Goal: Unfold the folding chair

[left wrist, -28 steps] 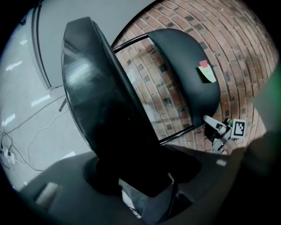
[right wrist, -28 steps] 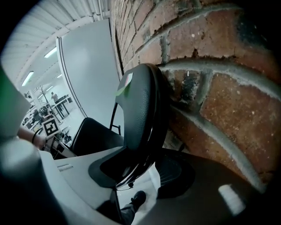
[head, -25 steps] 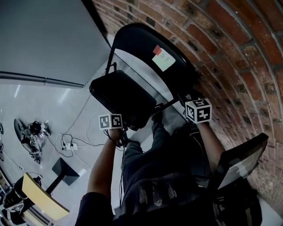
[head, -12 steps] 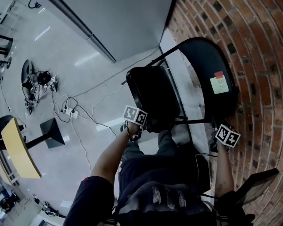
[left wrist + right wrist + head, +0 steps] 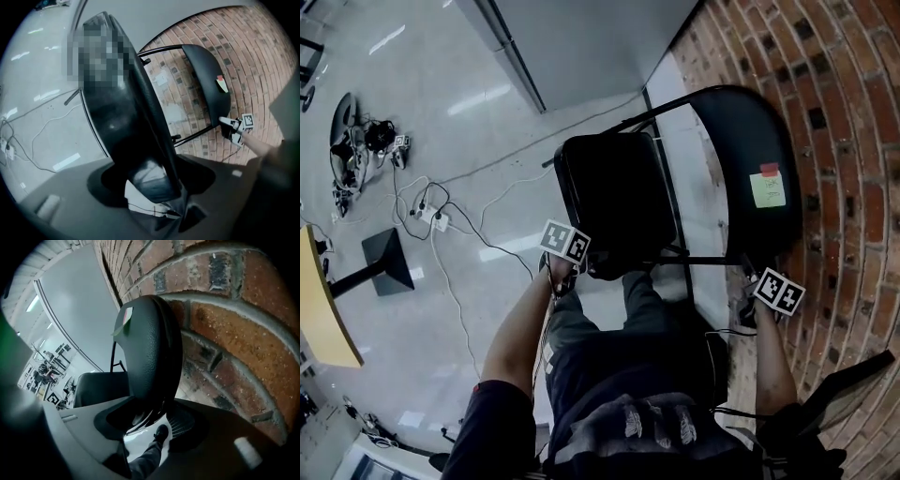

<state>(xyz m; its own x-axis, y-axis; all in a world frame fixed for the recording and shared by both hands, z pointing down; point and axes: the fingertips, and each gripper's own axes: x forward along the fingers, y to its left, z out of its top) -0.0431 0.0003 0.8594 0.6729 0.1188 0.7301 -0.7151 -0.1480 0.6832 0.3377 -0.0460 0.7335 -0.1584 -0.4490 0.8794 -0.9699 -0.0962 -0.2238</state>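
Black seat [image 5: 614, 192] is clamped in the left claw [image 5: 577, 270] (jaws just eased wider), backrest [image 5: 736, 159] in the right claw [image 5: 755, 274]. Seat should probably be pressed flat, backrest kept steady.

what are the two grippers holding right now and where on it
The folding chair: the left gripper clamps the near edge of the seat, the right gripper the near edge of the backrest.
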